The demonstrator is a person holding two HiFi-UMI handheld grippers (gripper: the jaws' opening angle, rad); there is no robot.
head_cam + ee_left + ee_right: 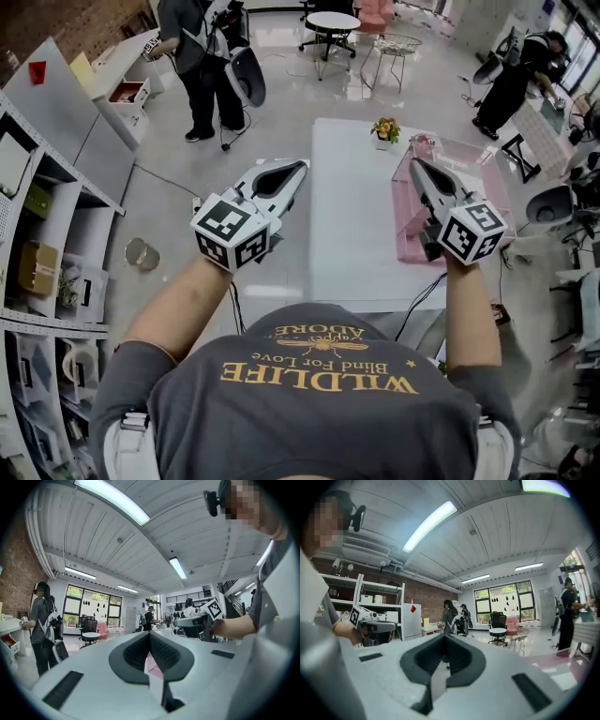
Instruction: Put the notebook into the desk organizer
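Note:
Both grippers are held up level in the air in front of me, over the near edge of a white table. My left gripper is shut with nothing between its jaws. My right gripper is shut too and holds nothing. A flat pink thing lies on the table's right part, under and beyond the right gripper. Whether it is the notebook or the desk organizer I cannot tell. Each gripper view looks out across the room and shows the other gripper off to one side.
A small pot of flowers stands at the table's far edge. Grey shelves line the left wall. One person stands beyond on the left and another bends over at the far right. A round table stands farther back.

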